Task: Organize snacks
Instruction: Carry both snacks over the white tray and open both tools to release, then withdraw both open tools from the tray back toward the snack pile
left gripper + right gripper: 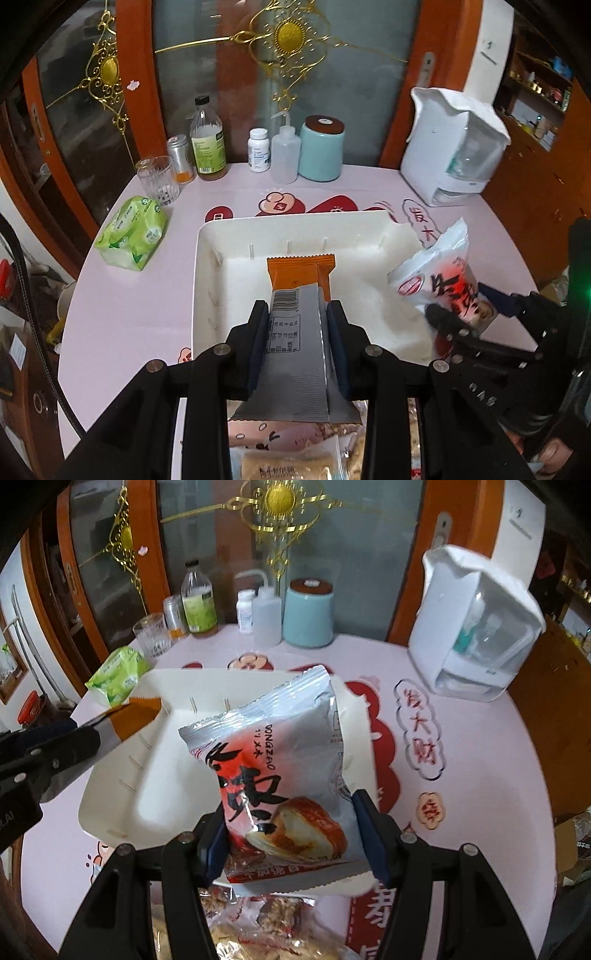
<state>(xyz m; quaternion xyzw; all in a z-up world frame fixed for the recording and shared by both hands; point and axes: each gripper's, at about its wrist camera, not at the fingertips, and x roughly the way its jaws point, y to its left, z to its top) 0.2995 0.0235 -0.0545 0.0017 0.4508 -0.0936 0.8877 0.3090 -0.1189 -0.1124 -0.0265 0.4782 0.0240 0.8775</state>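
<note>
My left gripper (297, 314) is shut on an orange and silver snack bar packet (300, 295) and holds it over the near part of the white tray (207, 236). My right gripper (290, 819) is shut on a silver and red pastry packet (280, 760) and holds it above the tray (110, 812). The right gripper and its packet (439, 280) show at the right of the left wrist view, by the tray's right side. The left gripper with the orange packet (136, 712) shows at the left of the right wrist view. The tray's floor looks bare.
Loose snack packets (295, 465) lie on the pink tablecloth below the grippers. A green tissue pack (133, 236), a glass (157, 181), bottles (207, 144), a teal canister (321, 151) and a white appliance (450, 147) stand along the far edge.
</note>
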